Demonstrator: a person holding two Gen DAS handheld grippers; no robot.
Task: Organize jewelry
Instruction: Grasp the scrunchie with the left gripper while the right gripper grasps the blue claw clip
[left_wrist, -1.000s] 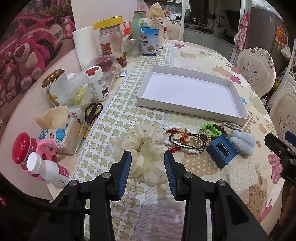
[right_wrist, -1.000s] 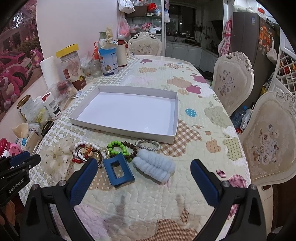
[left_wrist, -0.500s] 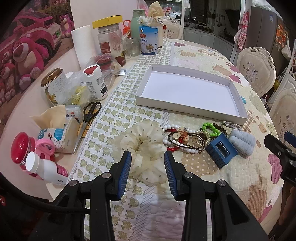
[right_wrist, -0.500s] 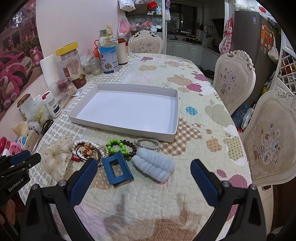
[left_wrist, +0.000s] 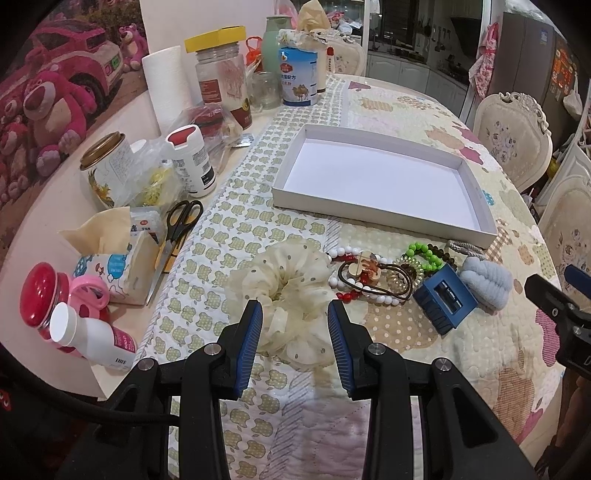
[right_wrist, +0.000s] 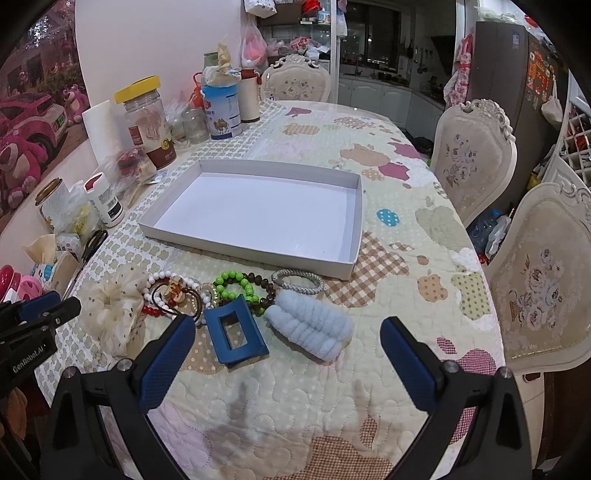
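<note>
A shallow white tray (right_wrist: 255, 214) is seen lying on the quilted table (right_wrist: 399, 258), and nothing is held in it. The jewelry is laid in a row just in front of its near wall: a cream scrunchie (left_wrist: 284, 291), white and red beads (left_wrist: 354, 291), green beads (right_wrist: 236, 284), a blue clip (right_wrist: 236, 332), a pale blue scrunchie (right_wrist: 310, 325) and a grey band (right_wrist: 297, 281). The left tongs (left_wrist: 294, 332) are held part open, with the cream scrunchie's near edge between the pads. The right tongs (right_wrist: 288, 354) are spread wide above bare quilt, nothing gripped. Jars (left_wrist: 221, 74), a paper roll (left_wrist: 166, 85), tissues (left_wrist: 110, 258) and scissors (left_wrist: 177, 229) are crowded along the table's left edge. Chairs (right_wrist: 472, 158) are drawn up on the right.
</note>
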